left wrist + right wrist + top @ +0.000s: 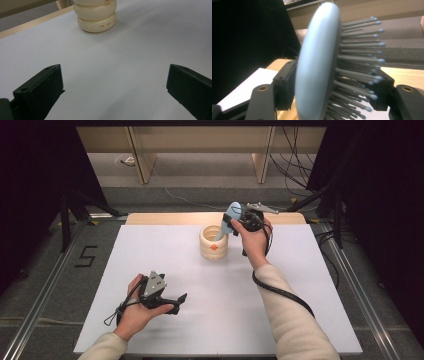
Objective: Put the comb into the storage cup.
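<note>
On a white table top (165, 245) at frame centre in the high view, the right gripper (235, 222) stands a pale blue hairbrush (231, 215) handle-down in a cream ribbed holder (214, 242) for storing, while the left gripper view has the left gripper (113, 87) idle and wide apart over bare board with the holder at upper centre, and the right gripper view has the brush head mid-frame between jaws partly parted, whether still pinching I cannot tell.

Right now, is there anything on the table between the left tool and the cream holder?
No. In the left gripper view, bare white table lies between the open left tool and the cream holder.

Pale blue hairbrush (317, 67); cream ringed holder (214, 242), orange mark; white table (175, 270)
</note>
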Action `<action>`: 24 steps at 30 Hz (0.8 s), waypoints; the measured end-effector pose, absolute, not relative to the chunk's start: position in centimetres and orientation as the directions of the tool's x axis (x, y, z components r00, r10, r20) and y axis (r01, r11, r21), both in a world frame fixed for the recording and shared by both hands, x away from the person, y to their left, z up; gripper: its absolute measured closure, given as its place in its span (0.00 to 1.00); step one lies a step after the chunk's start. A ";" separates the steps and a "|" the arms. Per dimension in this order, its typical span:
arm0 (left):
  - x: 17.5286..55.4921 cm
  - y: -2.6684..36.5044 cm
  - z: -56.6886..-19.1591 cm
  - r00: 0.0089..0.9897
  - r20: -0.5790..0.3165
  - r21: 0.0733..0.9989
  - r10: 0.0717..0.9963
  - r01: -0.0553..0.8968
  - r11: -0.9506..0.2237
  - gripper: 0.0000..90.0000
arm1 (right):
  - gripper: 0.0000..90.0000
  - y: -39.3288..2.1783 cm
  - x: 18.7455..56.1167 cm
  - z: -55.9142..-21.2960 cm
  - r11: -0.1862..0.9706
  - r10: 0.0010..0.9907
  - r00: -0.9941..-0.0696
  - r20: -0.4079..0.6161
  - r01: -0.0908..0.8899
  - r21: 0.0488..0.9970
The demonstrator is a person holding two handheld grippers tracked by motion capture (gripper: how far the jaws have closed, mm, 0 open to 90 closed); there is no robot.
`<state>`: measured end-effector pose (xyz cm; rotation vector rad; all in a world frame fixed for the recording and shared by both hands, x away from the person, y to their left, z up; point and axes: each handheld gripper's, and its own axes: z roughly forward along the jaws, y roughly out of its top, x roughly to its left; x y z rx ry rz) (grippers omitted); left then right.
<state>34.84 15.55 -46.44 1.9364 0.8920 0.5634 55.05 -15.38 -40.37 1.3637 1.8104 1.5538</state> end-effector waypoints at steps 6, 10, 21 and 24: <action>34.9 15.6 -46.5 0.634 0.033 0.871 0.772 0.361 -0.334 0.00 | 0.33 -15.6 54.9 -40.4 -0.073 0.855 -0.438 0.276 0.426 0.902; 34.9 15.6 -46.5 0.632 0.034 0.870 0.774 0.362 -0.334 0.00 | 0.28 -15.9 54.8 -40.3 -0.052 0.855 -0.448 0.262 0.428 0.902; 34.9 15.5 -46.6 0.632 0.032 0.869 0.774 0.365 -0.334 0.00 | 0.17 -16.5 54.1 -39.8 -0.009 0.842 -0.487 0.234 0.422 0.907; 34.9 15.6 -46.6 0.630 0.033 0.868 0.776 0.366 -0.334 0.00 | 0.16 -16.8 53.9 -39.6 0.000 0.839 -0.496 0.224 0.411 0.911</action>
